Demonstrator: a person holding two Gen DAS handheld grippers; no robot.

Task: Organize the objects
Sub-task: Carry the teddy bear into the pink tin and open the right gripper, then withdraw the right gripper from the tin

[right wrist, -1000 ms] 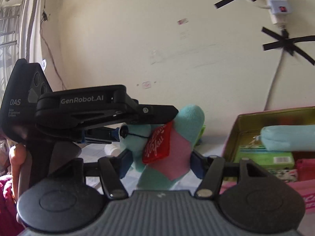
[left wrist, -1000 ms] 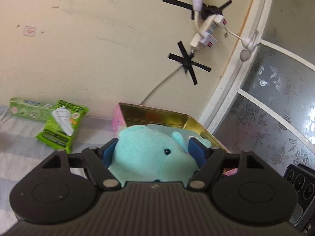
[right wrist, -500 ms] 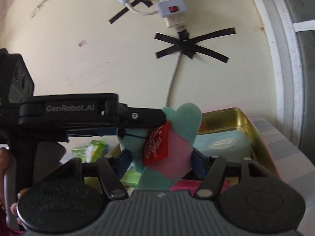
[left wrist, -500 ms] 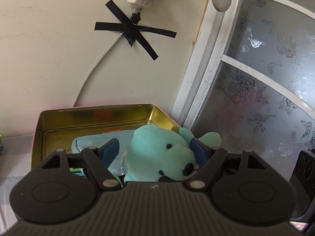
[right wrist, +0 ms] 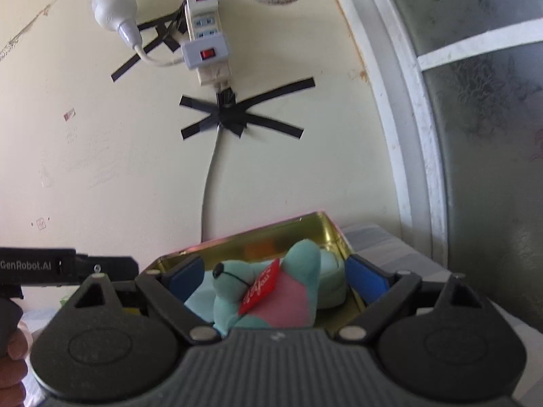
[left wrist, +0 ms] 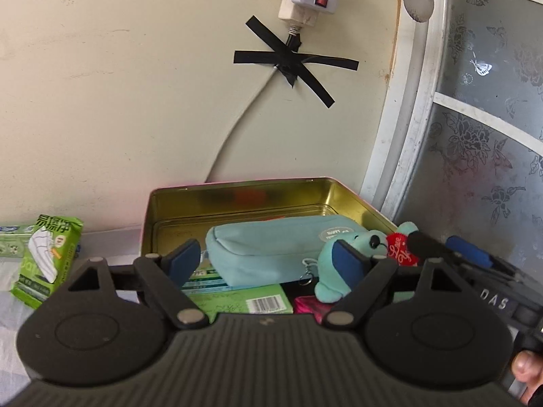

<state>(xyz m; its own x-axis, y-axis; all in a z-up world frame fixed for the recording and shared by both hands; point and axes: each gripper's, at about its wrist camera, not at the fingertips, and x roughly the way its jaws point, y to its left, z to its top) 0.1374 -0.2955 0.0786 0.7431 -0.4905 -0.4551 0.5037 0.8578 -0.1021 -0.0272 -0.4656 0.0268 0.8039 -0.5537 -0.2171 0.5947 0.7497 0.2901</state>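
A teal plush bear (left wrist: 349,254) with a red heart tag lies in the gold tin box (left wrist: 237,193), at its right side beside a light blue pencil pouch (left wrist: 271,247). My left gripper (left wrist: 268,261) is open above the tin's front, its jaws apart and free of the bear. In the right wrist view the bear (right wrist: 271,291) lies between the spread fingers of my right gripper (right wrist: 275,274), which is open over the tin (right wrist: 258,237). The fingers do not press it.
A green boxed item with a barcode (left wrist: 237,298) and a pink item lie in the tin's front. Green tissue packs (left wrist: 44,254) stand to the left on the striped surface. A taped cable and power strip (left wrist: 305,0) hang on the wall; a frosted glass door (left wrist: 475,135) is at right.
Both grippers carried the bear over the tin and opened. The bear dropped from both grips and now lies inside the tin beside the pouch.
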